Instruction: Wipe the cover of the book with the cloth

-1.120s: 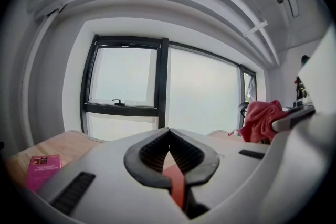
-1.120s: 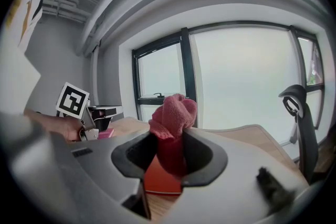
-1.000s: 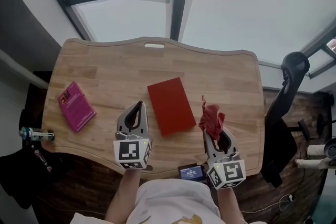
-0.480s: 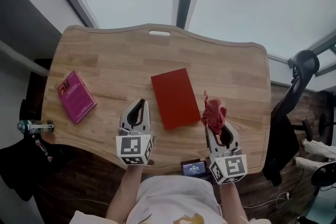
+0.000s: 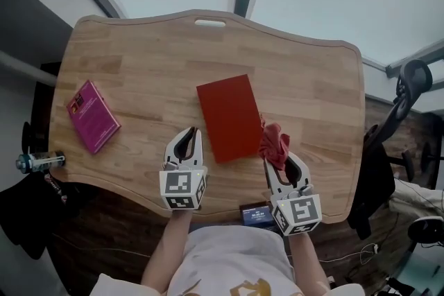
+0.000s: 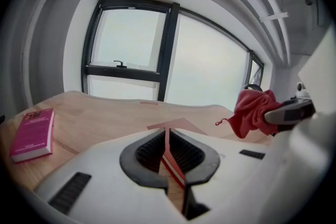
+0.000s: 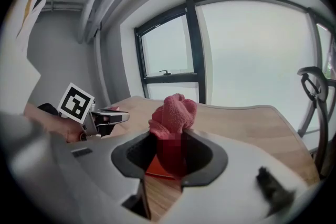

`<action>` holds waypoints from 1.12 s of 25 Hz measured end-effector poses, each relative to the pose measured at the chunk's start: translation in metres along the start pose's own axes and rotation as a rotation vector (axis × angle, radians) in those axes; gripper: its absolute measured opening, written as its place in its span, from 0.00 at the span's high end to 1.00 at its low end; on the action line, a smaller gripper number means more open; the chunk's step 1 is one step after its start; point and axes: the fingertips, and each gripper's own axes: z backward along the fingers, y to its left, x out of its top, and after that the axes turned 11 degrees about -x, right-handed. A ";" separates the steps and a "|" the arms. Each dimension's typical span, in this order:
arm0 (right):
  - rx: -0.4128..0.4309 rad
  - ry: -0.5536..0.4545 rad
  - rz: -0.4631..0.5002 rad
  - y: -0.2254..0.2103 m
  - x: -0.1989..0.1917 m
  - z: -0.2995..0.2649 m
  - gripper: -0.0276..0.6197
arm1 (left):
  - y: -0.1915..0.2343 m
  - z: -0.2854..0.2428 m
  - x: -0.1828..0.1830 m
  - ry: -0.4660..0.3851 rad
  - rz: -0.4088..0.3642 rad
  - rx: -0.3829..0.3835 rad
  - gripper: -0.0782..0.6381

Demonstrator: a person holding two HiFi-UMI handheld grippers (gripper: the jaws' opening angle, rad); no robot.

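Note:
A red book lies flat in the middle of the wooden table. My right gripper is shut on a bunched red cloth, which hangs at the book's near right corner. In the right gripper view the cloth bulges above the jaws and the book shows below it. My left gripper hovers just left of the book's near edge, jaws shut with nothing between them. The left gripper view shows the book past its closed tips and the cloth at the right.
A pink book lies near the table's left edge, also in the left gripper view as the pink book. A small screen device sits at the near edge. A bottle is off the left side; a dark chair stands right.
Both grippers have sunk toward the table. The cloth in the right gripper has come down to the red book's near right corner. The left gripper has dropped beside the book.

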 end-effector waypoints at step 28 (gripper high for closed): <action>0.323 0.155 0.156 0.084 -0.054 -0.072 0.74 | 0.000 -0.050 -0.085 0.207 0.133 -0.048 0.72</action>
